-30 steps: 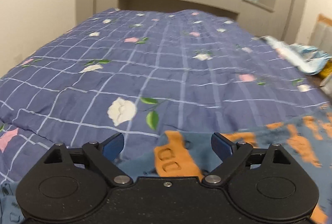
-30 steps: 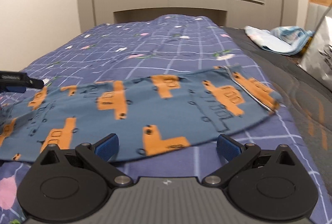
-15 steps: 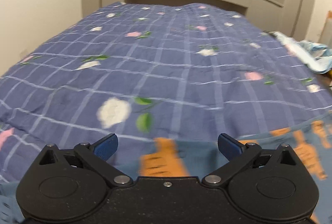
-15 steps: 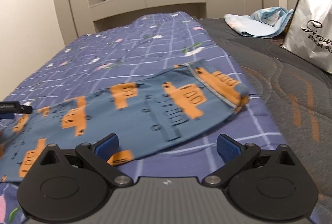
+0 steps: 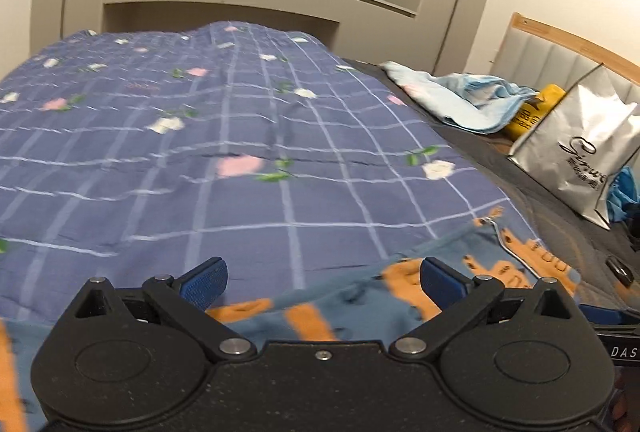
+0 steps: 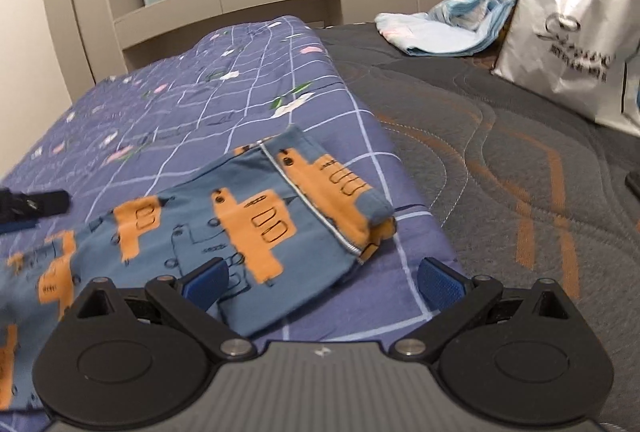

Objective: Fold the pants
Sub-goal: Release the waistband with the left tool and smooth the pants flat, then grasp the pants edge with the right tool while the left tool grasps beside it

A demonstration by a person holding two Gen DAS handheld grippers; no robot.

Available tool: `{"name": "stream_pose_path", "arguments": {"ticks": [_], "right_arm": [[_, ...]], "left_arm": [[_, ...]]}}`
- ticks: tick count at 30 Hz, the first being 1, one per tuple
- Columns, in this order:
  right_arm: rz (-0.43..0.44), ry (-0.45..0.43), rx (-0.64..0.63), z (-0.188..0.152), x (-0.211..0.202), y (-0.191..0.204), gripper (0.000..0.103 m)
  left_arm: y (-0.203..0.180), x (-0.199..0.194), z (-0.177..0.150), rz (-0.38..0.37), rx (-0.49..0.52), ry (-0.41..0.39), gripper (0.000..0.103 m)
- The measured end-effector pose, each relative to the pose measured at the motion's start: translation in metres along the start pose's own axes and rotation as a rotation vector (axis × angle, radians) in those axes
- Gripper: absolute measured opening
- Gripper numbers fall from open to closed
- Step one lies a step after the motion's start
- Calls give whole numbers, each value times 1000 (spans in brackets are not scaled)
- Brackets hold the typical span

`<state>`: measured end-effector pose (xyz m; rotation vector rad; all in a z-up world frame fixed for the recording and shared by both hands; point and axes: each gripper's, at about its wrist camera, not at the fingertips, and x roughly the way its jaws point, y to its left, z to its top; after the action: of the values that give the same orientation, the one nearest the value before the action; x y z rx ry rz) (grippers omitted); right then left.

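Both views have swung right; my left gripper (image 5: pixel 322 278) and right gripper (image 6: pixel 322 278) gape empty over soft, light pants (image 6: pixel 240 224); I'd pinch the waistband (image 6: pixel 340 187).

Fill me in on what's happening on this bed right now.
A person holding a gripper in each hand is folding a pair of blue pants with orange vehicle prints, laid flat on the purple floral quilt. Both the left gripper and the right gripper are open and empty, poised over the near edge of the pants, the right one by the waistband end. Nothing is gripped yet. A silver shopping bag and a light blue cloth sit on the dark mattress beyond.
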<state>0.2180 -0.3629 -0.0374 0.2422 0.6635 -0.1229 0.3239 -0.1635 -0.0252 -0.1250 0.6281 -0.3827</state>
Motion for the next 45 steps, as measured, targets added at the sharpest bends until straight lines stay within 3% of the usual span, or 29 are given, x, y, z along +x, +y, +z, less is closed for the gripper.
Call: {"name": "stream_pose_path", "arguments": {"ticks": [6, 18, 24, 27, 30, 33, 35, 40, 43, 45], "right_arm": [[49, -17, 44, 0, 7, -11, 103], [63, -62, 43, -9, 8, -11, 103], [221, -117, 154, -11, 2, -29, 103], [258, -123, 188, -11, 3, -33, 103], [269, -131, 226, -10, 3, -38, 94], [271, -134, 277, -7, 3, -42, 79], [257, -122, 292, -5, 6, -43, 59], [181, -134, 257, -4, 5, -36, 23], [151, -176, 155, -2, -3, -20, 17], [87, -215, 9, -1, -12, 3, 16]], "left_arm": [[-11, 23, -13, 17, 15, 24, 102], [-16, 29, -20, 56, 75, 23, 103], [-17, 30, -21, 63, 83, 26, 103], [-17, 30, -18, 62, 83, 32, 103], [-12, 28, -10, 22, 35, 29, 103], [-7, 22, 2, -98, -61, 11, 102], [-9, 22, 13, -187, -133, 42, 103], [-25, 30, 45, -437, -359, 124, 102], [-42, 38, 60, -497, -383, 171, 102], [-54, 42, 68, -494, -357, 209, 102]]}}
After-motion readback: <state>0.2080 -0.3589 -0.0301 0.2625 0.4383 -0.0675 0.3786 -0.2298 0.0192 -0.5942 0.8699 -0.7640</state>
